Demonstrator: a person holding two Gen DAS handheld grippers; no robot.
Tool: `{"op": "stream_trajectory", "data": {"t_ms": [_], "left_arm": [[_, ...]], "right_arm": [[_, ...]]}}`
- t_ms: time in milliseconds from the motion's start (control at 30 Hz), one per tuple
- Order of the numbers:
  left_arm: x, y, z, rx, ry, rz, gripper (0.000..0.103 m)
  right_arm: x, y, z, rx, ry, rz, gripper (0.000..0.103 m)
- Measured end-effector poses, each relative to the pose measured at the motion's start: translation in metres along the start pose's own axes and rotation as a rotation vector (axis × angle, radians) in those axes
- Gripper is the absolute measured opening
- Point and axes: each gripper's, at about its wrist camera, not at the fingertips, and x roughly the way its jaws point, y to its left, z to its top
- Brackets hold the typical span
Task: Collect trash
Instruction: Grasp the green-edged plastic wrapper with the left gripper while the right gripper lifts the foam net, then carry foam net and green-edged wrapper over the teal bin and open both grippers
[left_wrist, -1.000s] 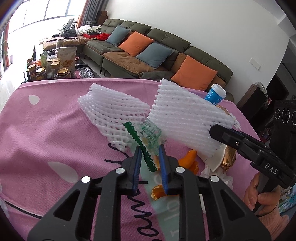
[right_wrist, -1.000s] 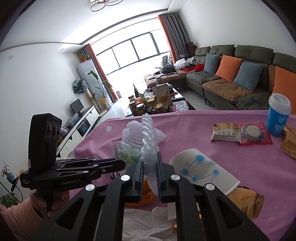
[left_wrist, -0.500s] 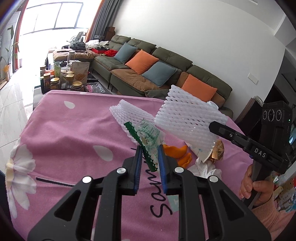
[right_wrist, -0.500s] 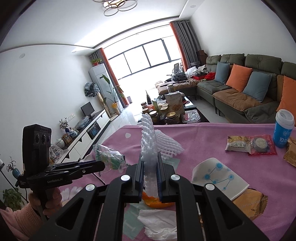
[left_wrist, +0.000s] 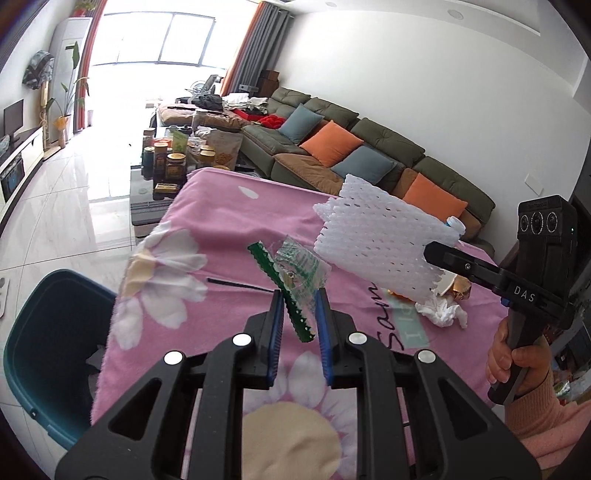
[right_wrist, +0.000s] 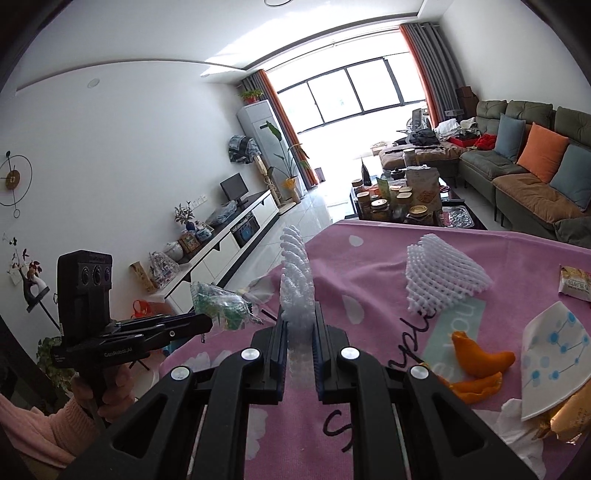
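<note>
- Left hand-held gripper (left_wrist: 298, 308): clamped on a green-edged wrapper (left_wrist: 295, 273), held at frame centre above the pink tabletop (left_wrist: 221, 206).
- Right hand-held gripper (right_wrist: 299, 326): clamped on a white foam net (right_wrist: 297, 280).
- Bin (left_wrist: 44, 332): seen at lower left, beside the tabletop edge.
- Advice: both grips are best kept closed until each item is directly over the bin's mouth.

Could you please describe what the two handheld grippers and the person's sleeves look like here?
Both grippers, left and right, are black plastic with blue ribbed pads and silver bolts. Each carries a boxy three-lens camera; one side reads "DAS", the other "GenRobot.AI". The knitted sleeves are pink.
</note>
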Motion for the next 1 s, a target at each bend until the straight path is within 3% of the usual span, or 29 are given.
{"op": "stream_trajectory", "data": {"t_ms": [500,767,1000], "left_arm": [[-0.085,0.091,-0.025,-0.150,-0.081,0.215,0.019],[-0.100,0.143,-0.042,-0.224,-0.069,0.287,0.020],[-0.091,0.171,-0.054,-0.265,-0.038,0.329,0.021]], "right_arm": [[0.074,0.080,0.007,-0.100,0.117,0.169,0.011],[0.118,0.113,0.011,-0.136,0.187,0.224,0.011],[0.149,0.137,0.010,-0.164,0.242,0.239,0.012]]}}
